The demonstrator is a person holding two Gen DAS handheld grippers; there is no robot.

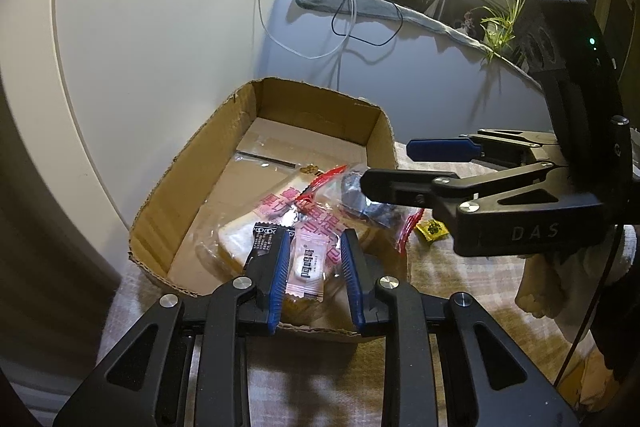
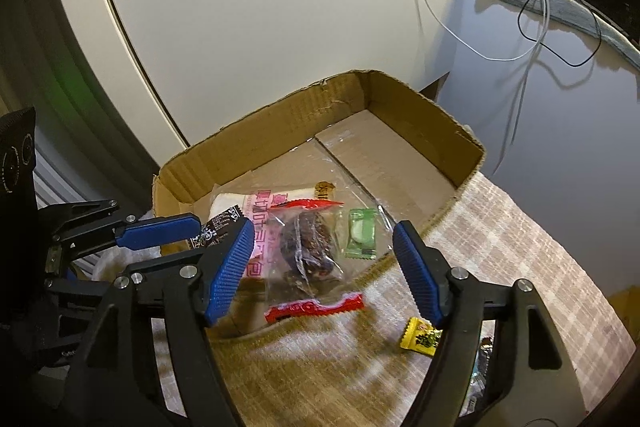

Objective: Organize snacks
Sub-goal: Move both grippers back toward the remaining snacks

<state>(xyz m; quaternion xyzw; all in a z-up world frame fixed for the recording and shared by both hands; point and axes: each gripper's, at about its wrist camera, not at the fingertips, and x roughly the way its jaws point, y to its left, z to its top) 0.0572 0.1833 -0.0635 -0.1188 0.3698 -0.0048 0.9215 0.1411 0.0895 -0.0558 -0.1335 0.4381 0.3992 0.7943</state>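
Inside the cardboard box (image 2: 420,95), bread packet (image 1: 256,227), dark snack bag (image 2: 308,247) and green candy (image 2: 362,233) lay together. Both tools, left (image 1: 316,279) and right (image 2: 324,271), stood open, gripping nothing; a pink sachet (image 1: 306,267) seemingly lay loose between the left's pads. A yellow candy (image 2: 420,337) lay outside on the checked cloth (image 2: 520,247).

The far half of the cardboard box (image 2: 400,163) floor lies bare, open from above. Its near half is crowded by a clear snack bag (image 2: 308,247) apparently overhanging the near rim.
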